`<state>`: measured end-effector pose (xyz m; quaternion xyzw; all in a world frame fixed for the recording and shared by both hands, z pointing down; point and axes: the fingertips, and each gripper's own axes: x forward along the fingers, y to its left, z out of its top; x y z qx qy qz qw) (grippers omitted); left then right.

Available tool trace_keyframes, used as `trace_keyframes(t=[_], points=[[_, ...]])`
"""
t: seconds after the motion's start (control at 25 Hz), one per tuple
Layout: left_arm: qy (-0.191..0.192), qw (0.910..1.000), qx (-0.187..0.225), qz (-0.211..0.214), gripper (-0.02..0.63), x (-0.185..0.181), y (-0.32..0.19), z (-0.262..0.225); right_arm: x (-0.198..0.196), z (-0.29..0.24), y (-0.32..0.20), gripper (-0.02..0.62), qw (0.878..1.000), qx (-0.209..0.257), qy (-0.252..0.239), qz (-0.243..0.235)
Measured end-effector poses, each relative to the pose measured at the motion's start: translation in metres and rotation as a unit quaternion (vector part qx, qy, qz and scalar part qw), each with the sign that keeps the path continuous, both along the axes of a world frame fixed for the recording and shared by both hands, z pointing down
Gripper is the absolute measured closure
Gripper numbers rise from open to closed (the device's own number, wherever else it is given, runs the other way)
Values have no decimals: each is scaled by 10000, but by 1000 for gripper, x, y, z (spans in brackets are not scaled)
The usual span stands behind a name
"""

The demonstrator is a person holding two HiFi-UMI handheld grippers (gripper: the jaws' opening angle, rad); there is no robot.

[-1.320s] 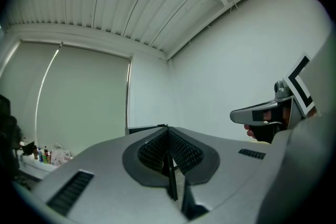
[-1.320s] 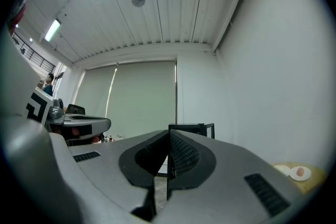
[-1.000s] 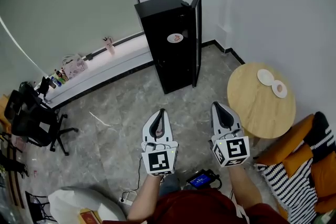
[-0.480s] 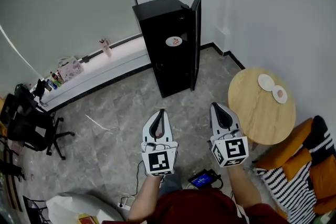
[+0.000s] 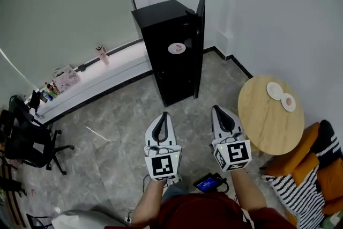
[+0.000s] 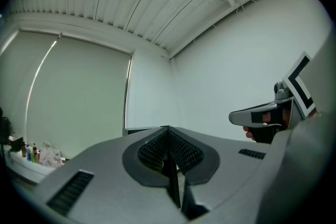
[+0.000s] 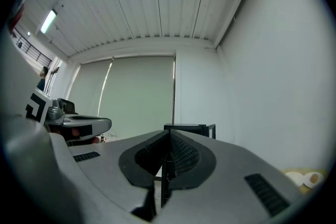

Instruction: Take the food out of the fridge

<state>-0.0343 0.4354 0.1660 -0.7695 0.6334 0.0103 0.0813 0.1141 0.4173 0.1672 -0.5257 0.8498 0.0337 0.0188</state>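
Grey stone floor point(image 5: 118, 115) led to the black fridge point(image 5: 166, 56) at twelve o'clock, its door point(image 5: 199, 40) ajar. The left gripper point(image 5: 163, 115) and right gripper point(image 5: 218, 109), both closed and empty, could have bumped it shut.

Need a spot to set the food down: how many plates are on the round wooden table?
2. One white plate lies near the round table's far edge; the second plate lies just right of it, holding something brownish. None seem hidden.

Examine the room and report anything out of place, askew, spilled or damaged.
The black fridge stands with its door swung wide open, which is the one thing left out of its usual state. A pale streak marks the grey floor. Nothing else looks spilled or damaged.
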Motion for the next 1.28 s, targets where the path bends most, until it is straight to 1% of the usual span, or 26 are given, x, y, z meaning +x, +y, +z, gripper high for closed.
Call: trace_keyframes(t=[0.16,0.28,0.36,0.44,0.52,0.64,0.76,0.88,1.08,1.28], points=[[260,9995,163,83,594,-22,-30,-7,-25,-3,-27,572,10000,0,7,72],[325,9993,177,110,594,-41,-51,-8,-45,-4,-46,572,9999,-2,35,105],[294,9994,141,127,594,-54,-63,-8,-58,-4,-57,572,9999,-23,54,125],[157,9997,43,164,594,-65,-74,-6,-70,-4,-68,572,9999,-42,60,156],[118,9997,28,190,594,-77,-85,-5,-82,-4,-78,572,9998,-31,68,182],[343,9990,228,186,594,-92,-100,-9,-96,-4,-90,572,9997,25,95,228],[478,9980,361,212,594,-103,-110,-13,-107,-2,-99,572,9996,33,74,269],[598,9969,453,249,594,-109,-116,-16,-114,-1,-107,572,9995,27,60,302],[623,9969,384,284,594,-112,-133,-10,-120,4,-123,572,9994,-2,102,323],[561,9973,359,317,594,-101,-159,-1,-111,15,-147,572,9993,-44,93,362]])
